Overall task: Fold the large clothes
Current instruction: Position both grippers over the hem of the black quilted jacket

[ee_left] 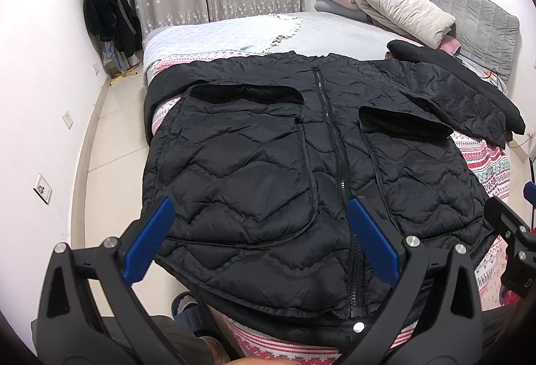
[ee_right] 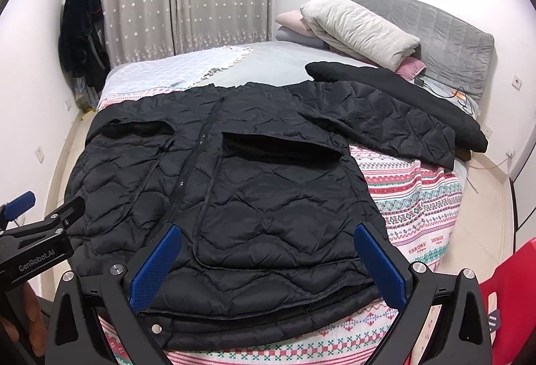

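A large black quilted jacket point(ee_left: 268, 170) lies spread flat, front up and zipped, on the bed; it also shows in the right wrist view point(ee_right: 254, 190). Its right sleeve point(ee_right: 402, 123) stretches out to the right; the left sleeve hangs over the bed's left edge. My left gripper point(ee_left: 259, 210) is open with blue pads, hovering above the hem left of the zipper. My right gripper point(ee_right: 268, 237) is open above the hem's right half. Neither holds anything. The left gripper's body shows at the left edge of the right wrist view point(ee_right: 37, 231).
The bed has a patterned pink-striped blanket point(ee_right: 418, 197) and a grey headboard point(ee_right: 435, 29). Pillows and folded bedding point(ee_right: 358, 29) lie at the far right. Dark clothes hang on a rack point(ee_left: 107, 6) in the left corner by the curtain. A red object point(ee_right: 509, 281) is at the right.
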Demonstrator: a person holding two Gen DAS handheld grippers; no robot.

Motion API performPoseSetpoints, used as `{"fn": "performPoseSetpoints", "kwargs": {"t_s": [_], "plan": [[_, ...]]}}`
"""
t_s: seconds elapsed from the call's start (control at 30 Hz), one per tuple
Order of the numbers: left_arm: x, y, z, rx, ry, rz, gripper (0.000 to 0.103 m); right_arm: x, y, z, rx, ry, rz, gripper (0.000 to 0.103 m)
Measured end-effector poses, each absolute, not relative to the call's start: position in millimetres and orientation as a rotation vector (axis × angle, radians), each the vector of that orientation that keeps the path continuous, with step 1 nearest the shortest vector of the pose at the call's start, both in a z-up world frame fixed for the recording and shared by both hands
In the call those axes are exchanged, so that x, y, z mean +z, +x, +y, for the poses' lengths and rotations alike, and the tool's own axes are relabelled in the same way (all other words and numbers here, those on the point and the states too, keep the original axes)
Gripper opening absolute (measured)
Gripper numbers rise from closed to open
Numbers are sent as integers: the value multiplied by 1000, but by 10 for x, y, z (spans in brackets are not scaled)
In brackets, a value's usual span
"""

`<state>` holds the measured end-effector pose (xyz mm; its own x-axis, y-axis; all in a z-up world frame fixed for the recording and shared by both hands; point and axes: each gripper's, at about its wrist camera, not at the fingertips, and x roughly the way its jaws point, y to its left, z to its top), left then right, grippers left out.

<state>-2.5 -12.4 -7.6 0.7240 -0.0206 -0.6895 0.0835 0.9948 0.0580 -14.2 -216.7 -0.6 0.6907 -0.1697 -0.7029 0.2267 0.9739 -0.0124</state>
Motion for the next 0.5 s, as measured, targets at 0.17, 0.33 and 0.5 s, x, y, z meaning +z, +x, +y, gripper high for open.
{"fn": "performPoseSetpoints", "kwargs": {"t_s": [0.17,0.33,0.5], "plan": [[-81,-38,-147,-52,135,743,103,-13,-143,-2147,-224,72,780,103],[-95,-31,-163,-42,171,739,103,-18,-141,-2144,-224,68,781,103],[-96,-31,-170,-49,168,749,103,-23,-143,-2139,-226,67,781,103]]}}
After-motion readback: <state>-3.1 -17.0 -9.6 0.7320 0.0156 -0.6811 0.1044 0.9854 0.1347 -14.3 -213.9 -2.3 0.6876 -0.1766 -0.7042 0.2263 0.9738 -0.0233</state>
